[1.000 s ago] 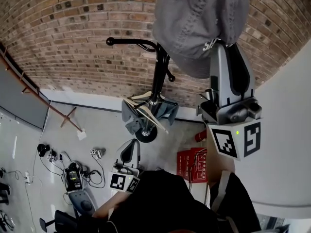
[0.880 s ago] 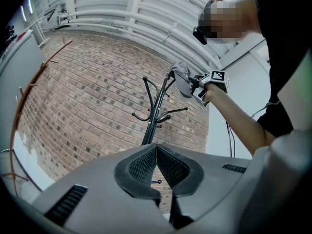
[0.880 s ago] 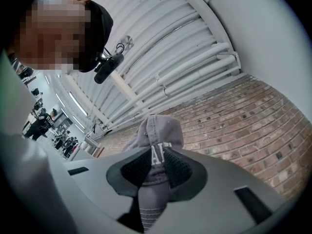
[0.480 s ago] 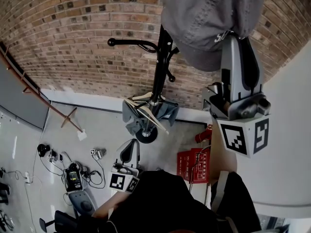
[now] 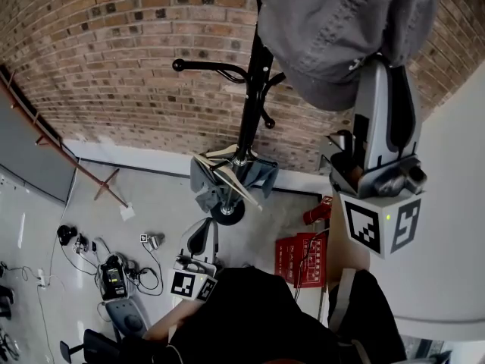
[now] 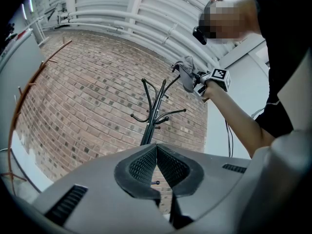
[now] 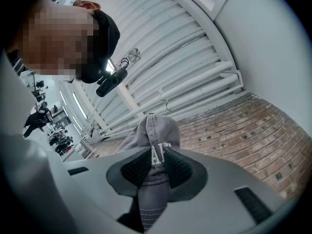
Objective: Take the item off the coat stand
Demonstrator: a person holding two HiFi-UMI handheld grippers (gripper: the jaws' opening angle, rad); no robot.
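A grey baseball cap (image 5: 341, 29) hangs from my right gripper (image 5: 379, 65), which is shut on the cap's brim at the top right of the head view. In the right gripper view the cap (image 7: 153, 130) is pinched between the pads, with its crown above the right gripper (image 7: 157, 162). The black coat stand (image 5: 250, 105) is just left of the cap, with bare hooks. My left gripper (image 5: 203, 237) hangs low near the person's body with its jaws together and nothing in them. The left gripper view shows the stand (image 6: 153, 111) and the cap (image 6: 185, 74) beside its top.
A brick wall (image 5: 114, 67) runs behind the stand. Grey cloth and a hanger (image 5: 227, 177) lie at the stand's base. A red crate (image 5: 299, 256) sits on the floor near the person. Cables and devices (image 5: 114, 275) lie at lower left. A white wall (image 5: 455, 203) rises at right.
My right gripper has carried the cap rightward and slightly up, away from the stand's top. The left gripper has stayed where it was.
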